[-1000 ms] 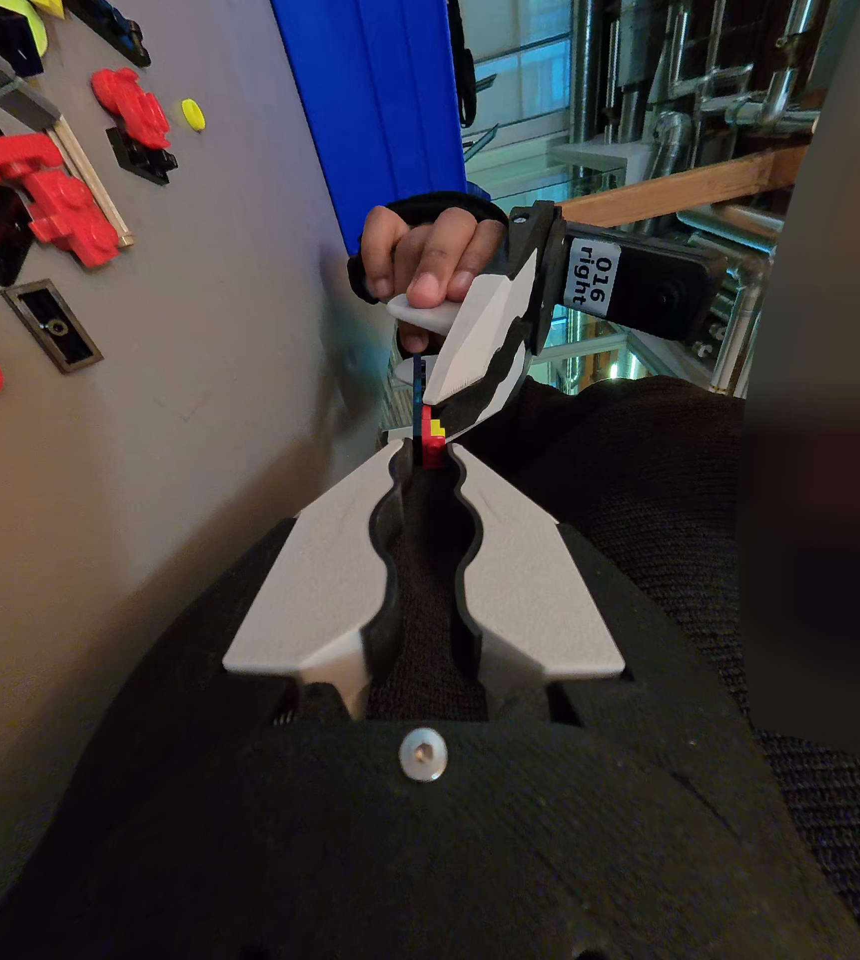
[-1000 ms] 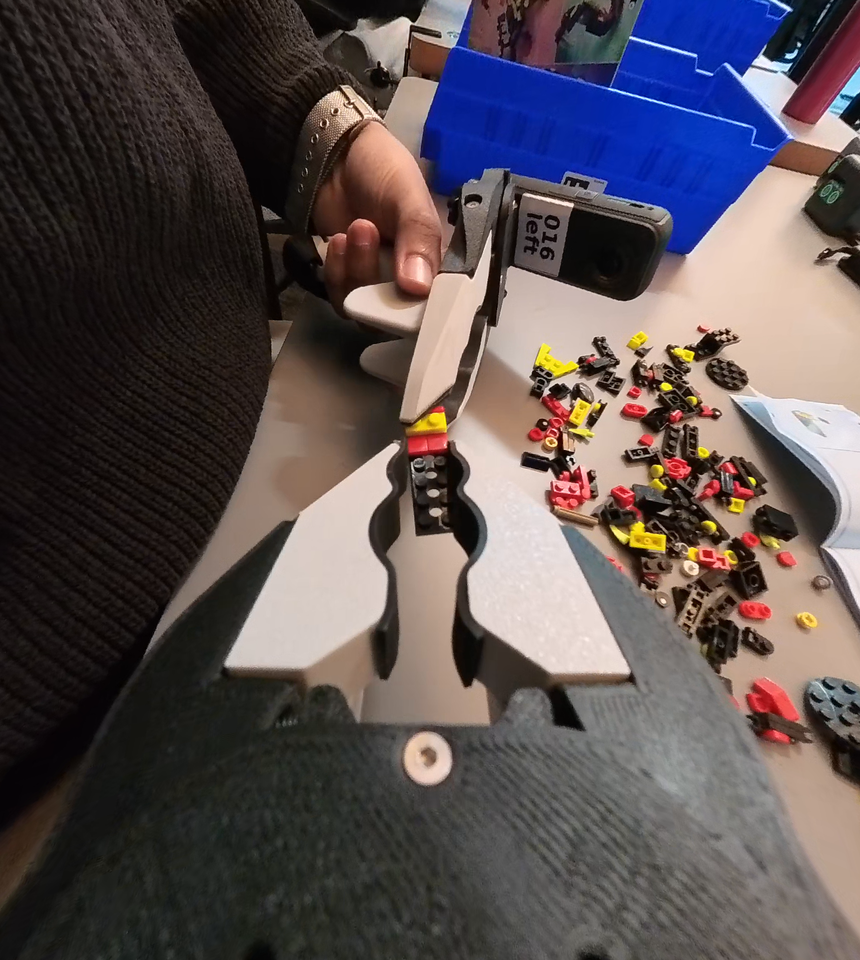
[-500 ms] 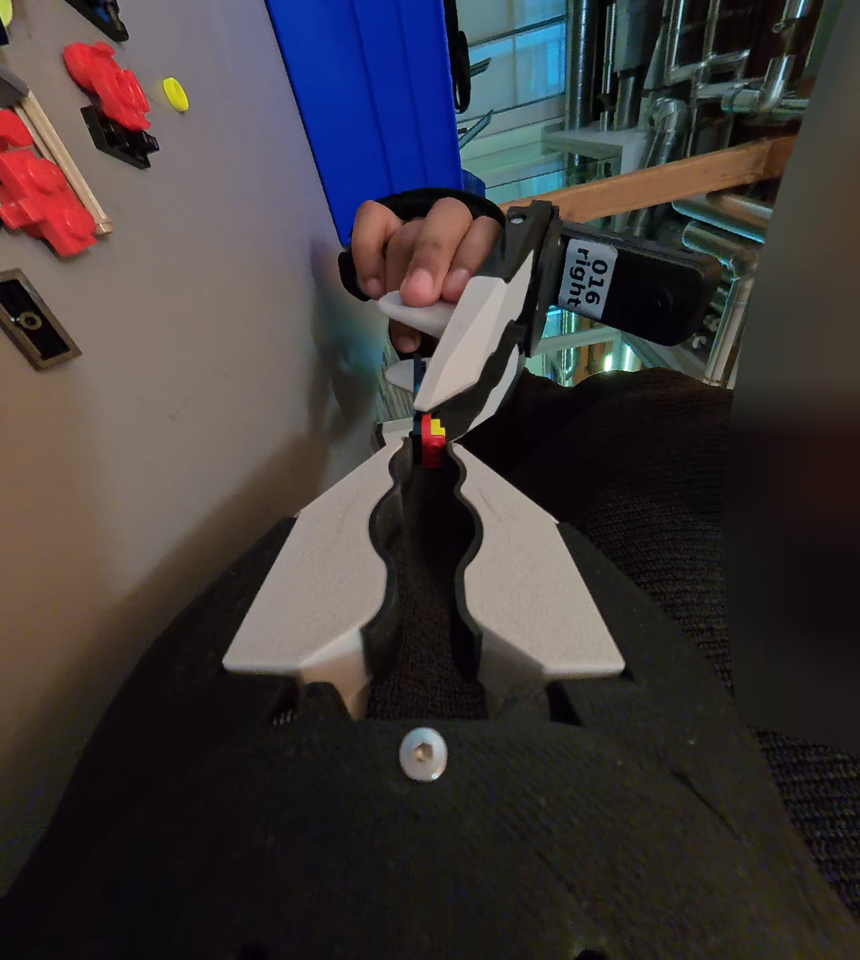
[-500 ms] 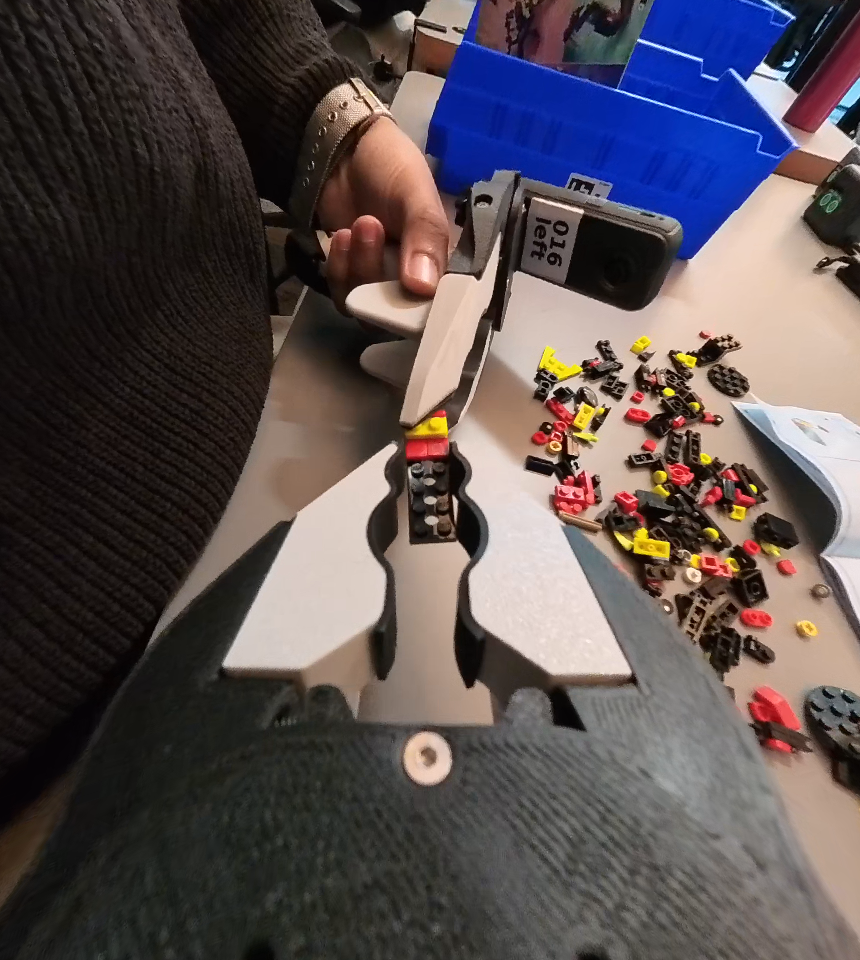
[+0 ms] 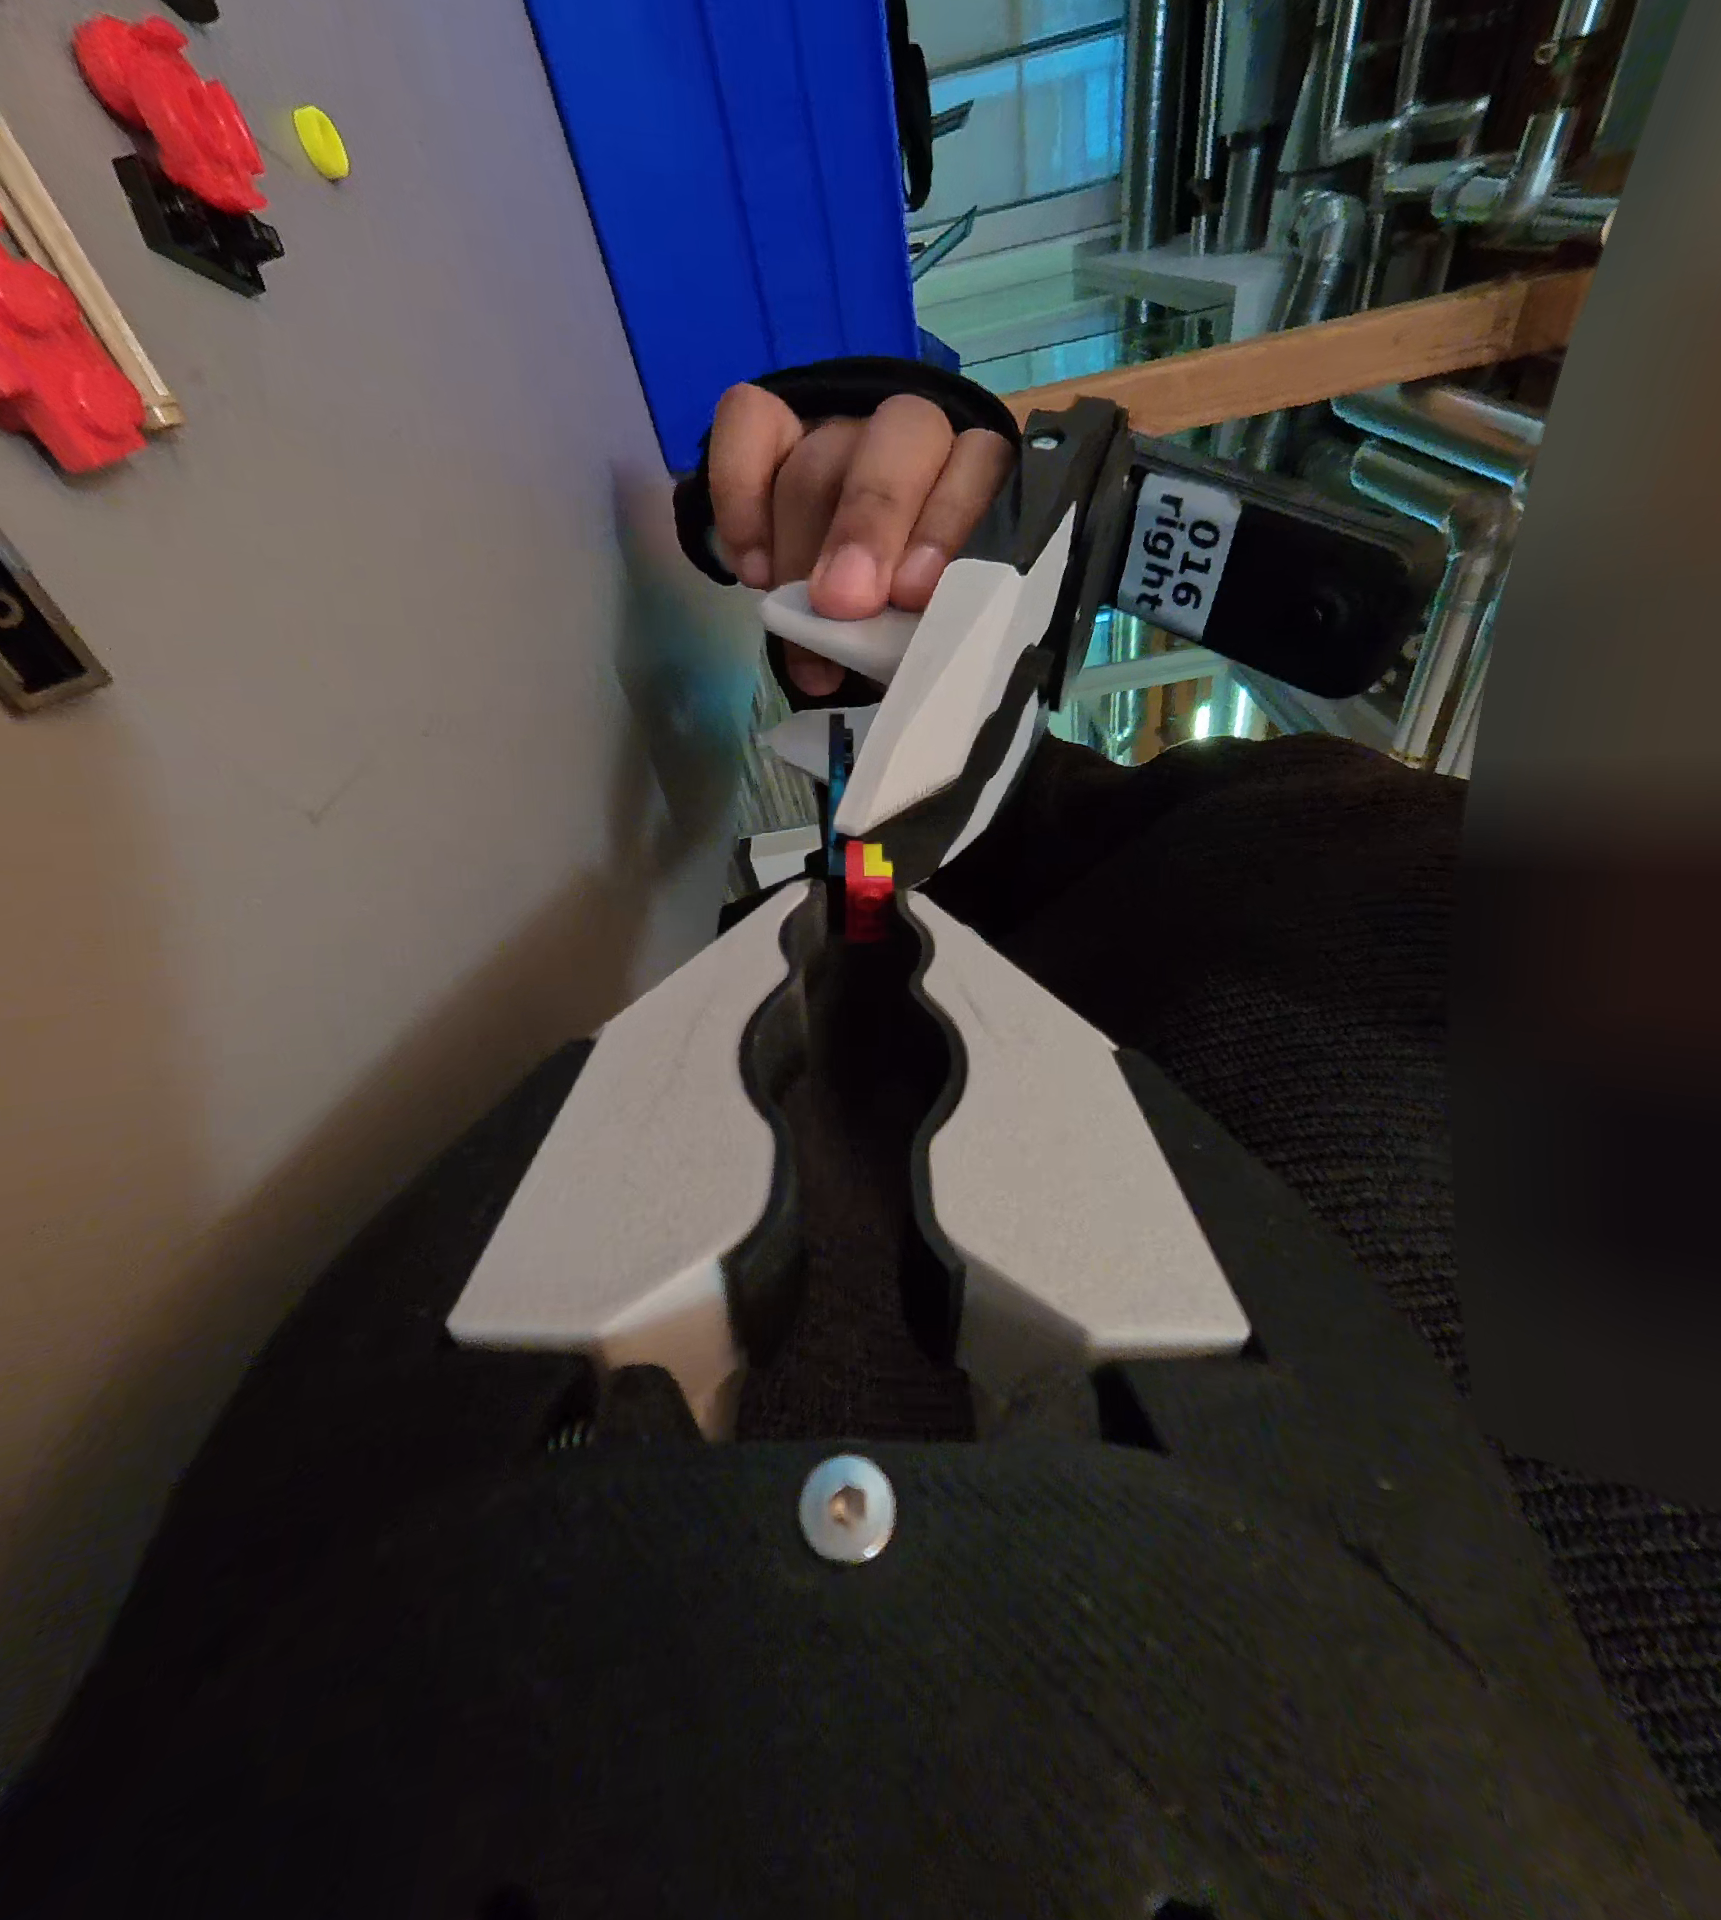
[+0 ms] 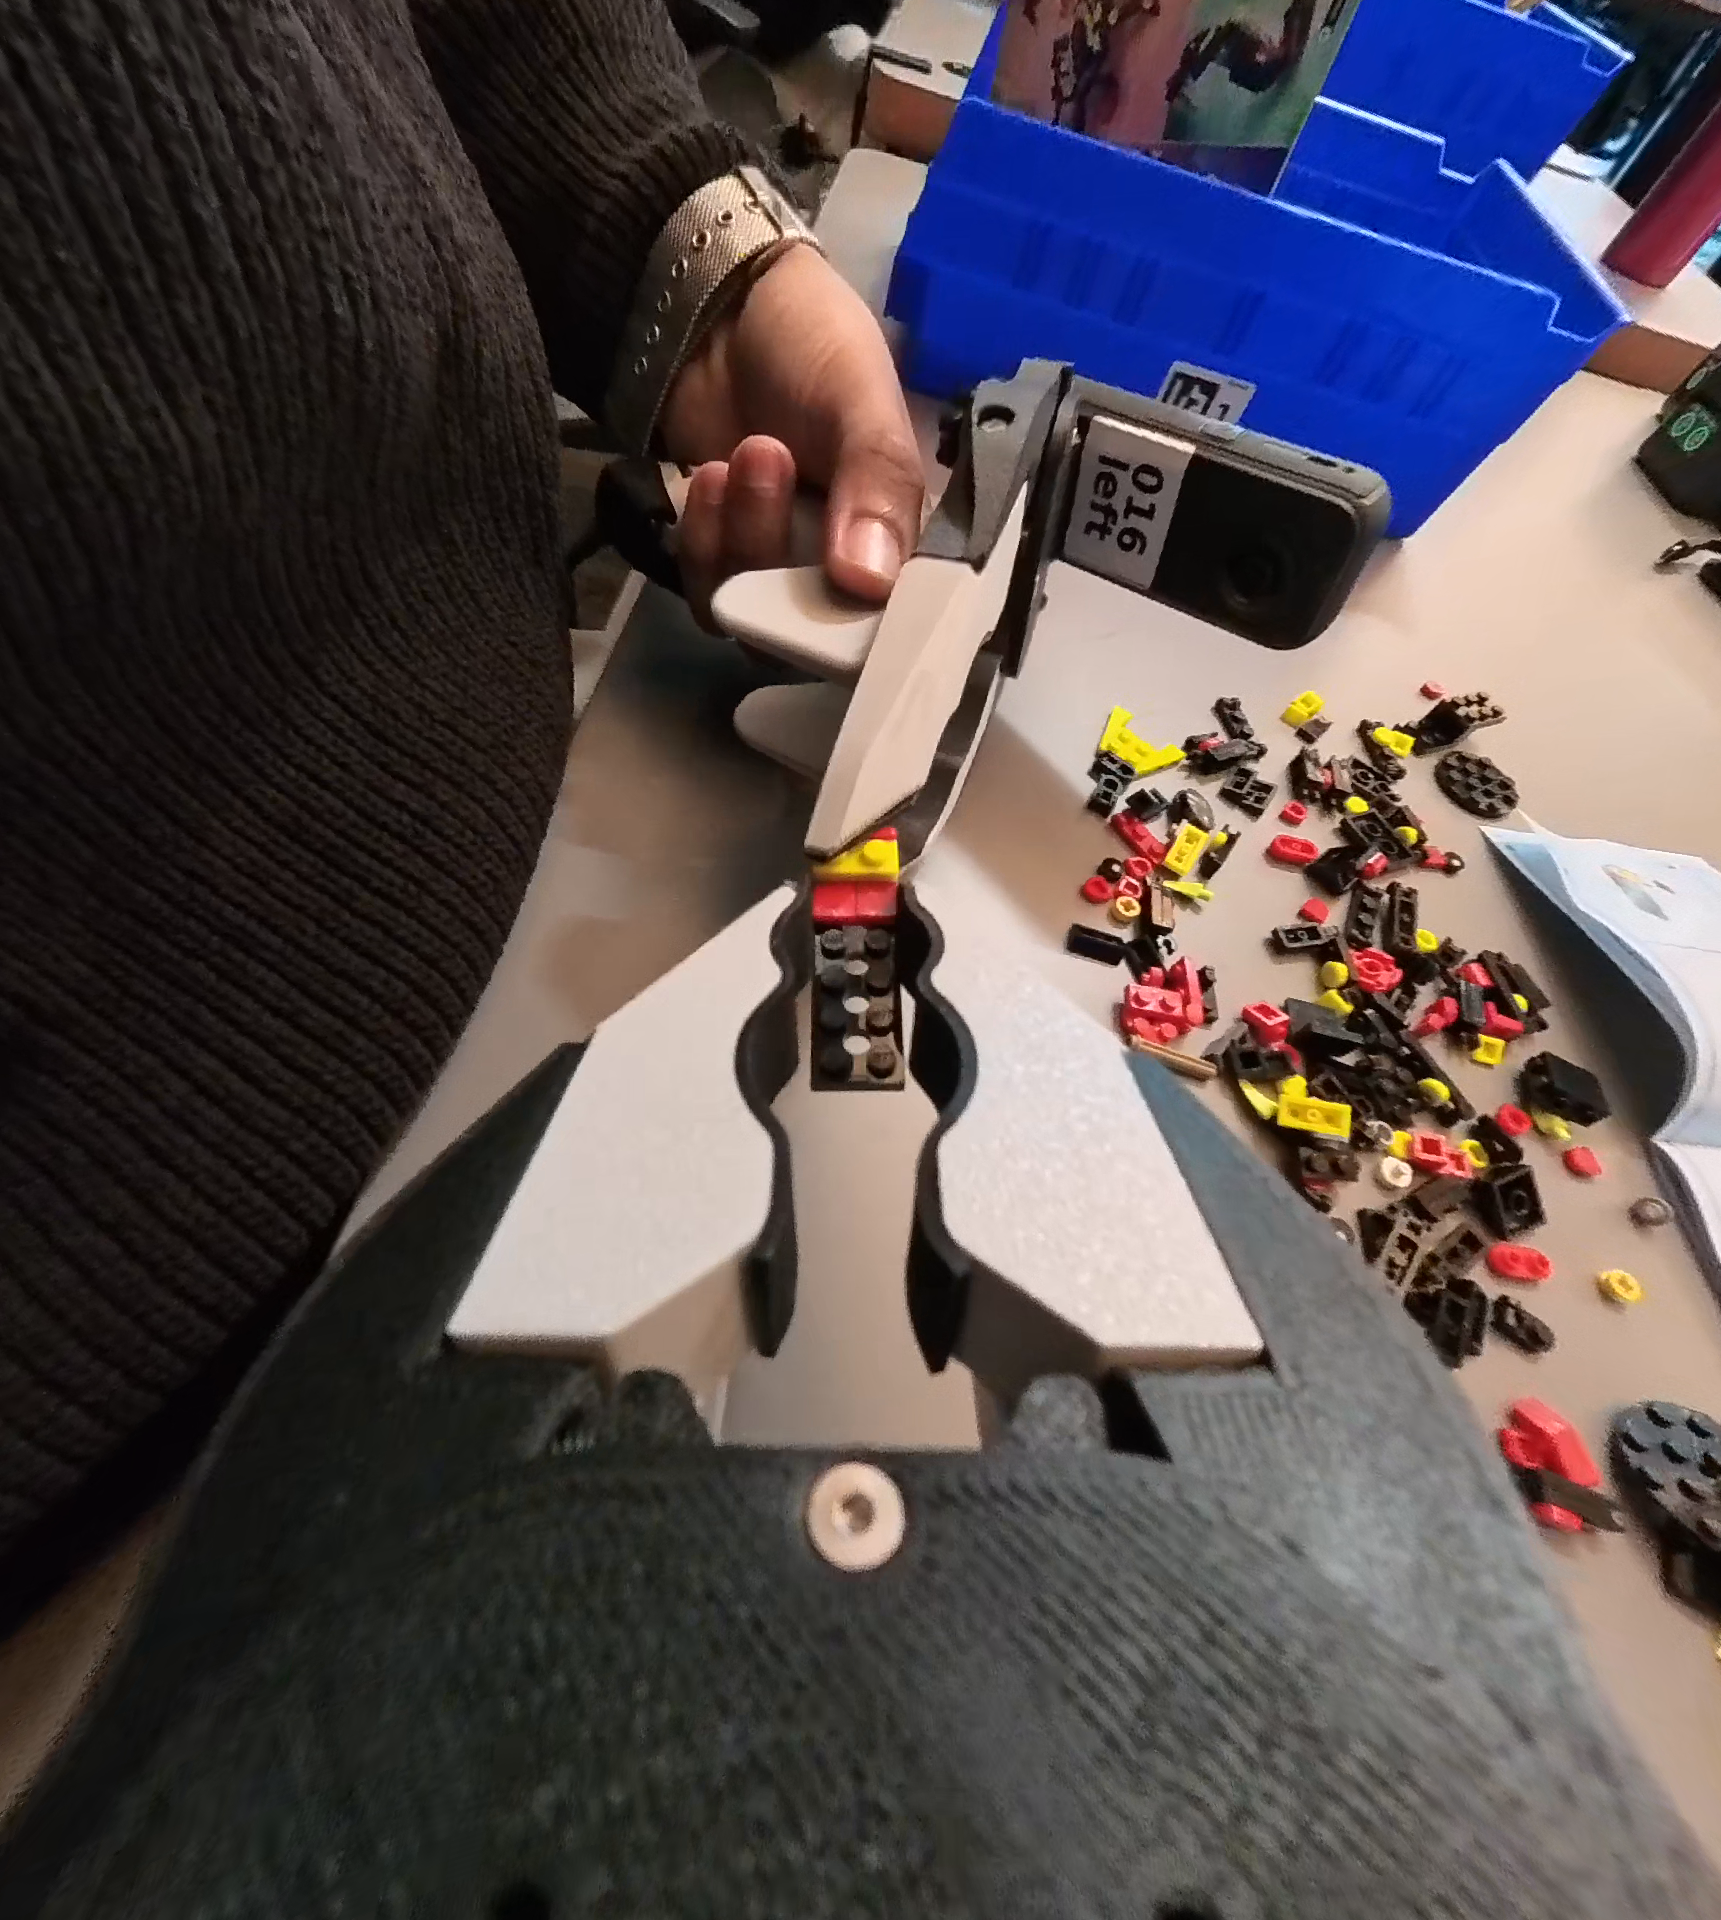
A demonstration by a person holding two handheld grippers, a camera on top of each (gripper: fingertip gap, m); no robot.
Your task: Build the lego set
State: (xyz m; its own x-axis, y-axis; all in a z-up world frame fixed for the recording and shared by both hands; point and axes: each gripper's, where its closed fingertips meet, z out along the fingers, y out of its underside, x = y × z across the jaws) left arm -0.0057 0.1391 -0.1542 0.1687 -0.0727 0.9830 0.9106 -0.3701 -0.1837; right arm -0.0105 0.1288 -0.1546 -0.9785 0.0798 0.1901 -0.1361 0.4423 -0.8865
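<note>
A small lego build is held in the air between both grippers. It is a black studded plate [image 6: 856, 1003] with red bricks [image 6: 854, 900] and a yellow piece [image 6: 861, 858] at its far end. My right gripper [image 6: 854, 912] is shut on the plate's sides. My left gripper [image 6: 861, 831] comes from the far side and is shut on the red and yellow end. In the left wrist view my left gripper [image 5: 856, 896] pinches the red brick [image 5: 866, 912], with the right gripper [image 5: 871, 821] just beyond it.
A pile of loose black, red and yellow pieces [image 6: 1355, 997] lies on the grey table [image 6: 1458, 644] to the right. An open instruction booklet [image 6: 1687, 997], a blue bin [image 6: 1199, 291] and a black round plate [image 6: 1703, 1475] are nearby. A dark sweater sleeve [image 6: 160, 623] fills the left. The tips of both grippers are at nearly the same place.
Both grippers keep their hold on the build. The held pair has shifted slightly, so the table pieces have slid up and left in the left wrist view.
</note>
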